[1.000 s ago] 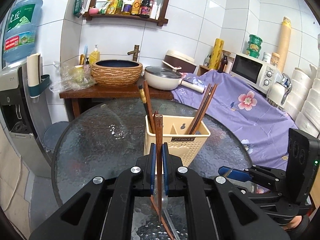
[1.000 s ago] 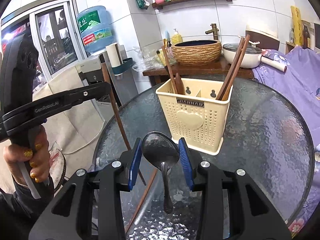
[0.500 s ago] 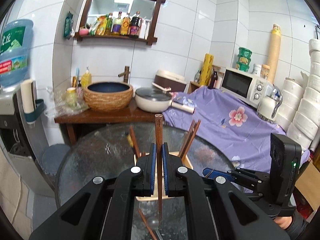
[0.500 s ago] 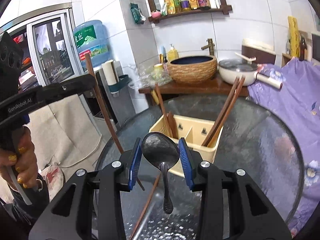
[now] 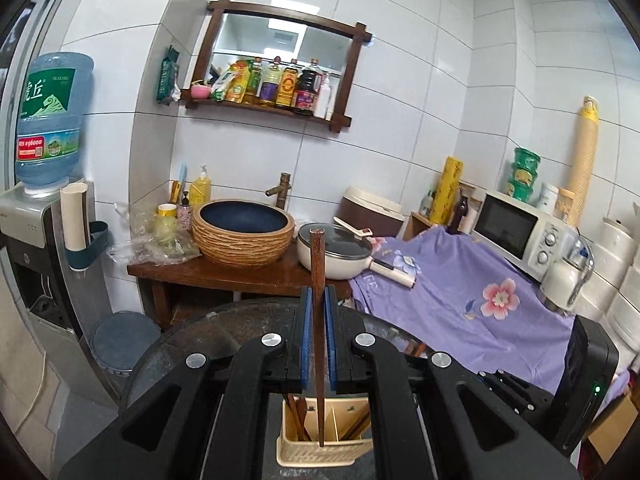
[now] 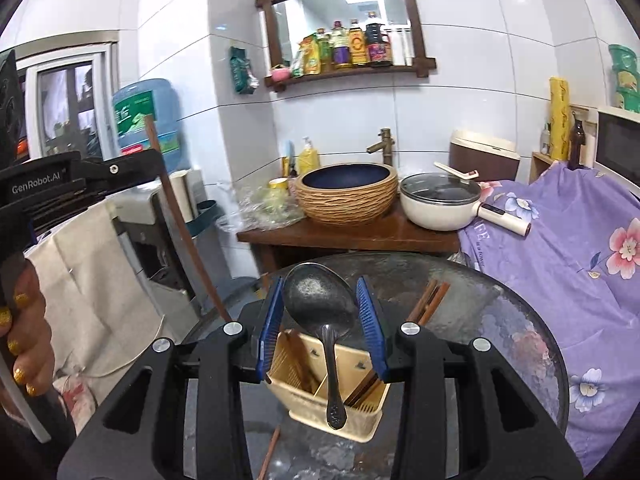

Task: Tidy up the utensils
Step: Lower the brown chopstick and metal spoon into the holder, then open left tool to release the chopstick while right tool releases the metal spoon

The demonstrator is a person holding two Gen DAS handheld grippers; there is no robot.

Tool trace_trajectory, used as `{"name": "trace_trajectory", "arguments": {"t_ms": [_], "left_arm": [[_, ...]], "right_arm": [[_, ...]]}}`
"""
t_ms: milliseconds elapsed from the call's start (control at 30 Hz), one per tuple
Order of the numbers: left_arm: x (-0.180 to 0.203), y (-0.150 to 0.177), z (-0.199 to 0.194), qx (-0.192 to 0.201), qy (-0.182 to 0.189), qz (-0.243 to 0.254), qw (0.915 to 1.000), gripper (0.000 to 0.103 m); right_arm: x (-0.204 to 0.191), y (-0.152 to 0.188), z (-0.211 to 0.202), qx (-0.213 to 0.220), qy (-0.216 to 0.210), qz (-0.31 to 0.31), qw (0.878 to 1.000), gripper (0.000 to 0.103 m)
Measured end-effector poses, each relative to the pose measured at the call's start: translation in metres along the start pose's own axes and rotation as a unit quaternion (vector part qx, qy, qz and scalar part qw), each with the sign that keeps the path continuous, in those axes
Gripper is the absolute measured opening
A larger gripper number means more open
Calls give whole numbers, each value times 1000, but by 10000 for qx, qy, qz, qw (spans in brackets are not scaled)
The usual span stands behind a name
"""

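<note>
My left gripper (image 5: 318,312) is shut on a brown wooden chopstick (image 5: 318,280), held upright, its lower tip over the cream utensil caddy (image 5: 320,446) below. My right gripper (image 6: 322,312) is shut on a metal spoon (image 6: 320,304), bowl up, handle hanging over the caddy (image 6: 328,396). The caddy stands on the round glass table (image 6: 500,340) and holds several brown chopsticks in its left and right compartments. In the right wrist view the left gripper (image 6: 156,168) shows at the left with its chopstick (image 6: 180,224). Another chopstick (image 6: 270,452) lies on the table before the caddy.
A wooden stand (image 5: 224,272) with a woven basin (image 5: 244,232) and a white pan (image 5: 336,252) is behind the table. A purple flowered cloth (image 5: 460,304) covers a surface at the right, with a microwave (image 5: 516,232). A water dispenser (image 5: 44,208) stands left.
Both grippers have risen well above the table and now look down on the caddy. The chopstick and the spoon came up with them and hang over the caddy.
</note>
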State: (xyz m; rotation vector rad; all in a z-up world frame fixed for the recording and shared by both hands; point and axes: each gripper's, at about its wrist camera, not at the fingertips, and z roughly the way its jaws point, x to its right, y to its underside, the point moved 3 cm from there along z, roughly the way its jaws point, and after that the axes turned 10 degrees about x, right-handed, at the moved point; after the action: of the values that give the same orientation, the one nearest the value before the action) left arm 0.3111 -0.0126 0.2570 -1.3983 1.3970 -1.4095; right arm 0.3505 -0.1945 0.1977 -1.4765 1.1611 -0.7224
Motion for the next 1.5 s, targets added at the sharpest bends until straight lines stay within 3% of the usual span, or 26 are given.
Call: {"name": "trace_trajectory", "arguments": {"t_ms": [433,700,1233,1500], "left_arm": [[-3,40,32,105,-326,45,9994,6],[-3,45,37,118,-372,100,9992,6],[-10,107,55,-486,-343,189,9980,6],[-14,137,61,-844,-272,240,9958,6]], "right_arm": [[22,20,31,385,245,156,9988,38],[18,-2,25,675,178,196,9974,38],[28,97,55,-41,421,-58,9991,38],[24,120,57,-228,545,-345,9977,38]]}}
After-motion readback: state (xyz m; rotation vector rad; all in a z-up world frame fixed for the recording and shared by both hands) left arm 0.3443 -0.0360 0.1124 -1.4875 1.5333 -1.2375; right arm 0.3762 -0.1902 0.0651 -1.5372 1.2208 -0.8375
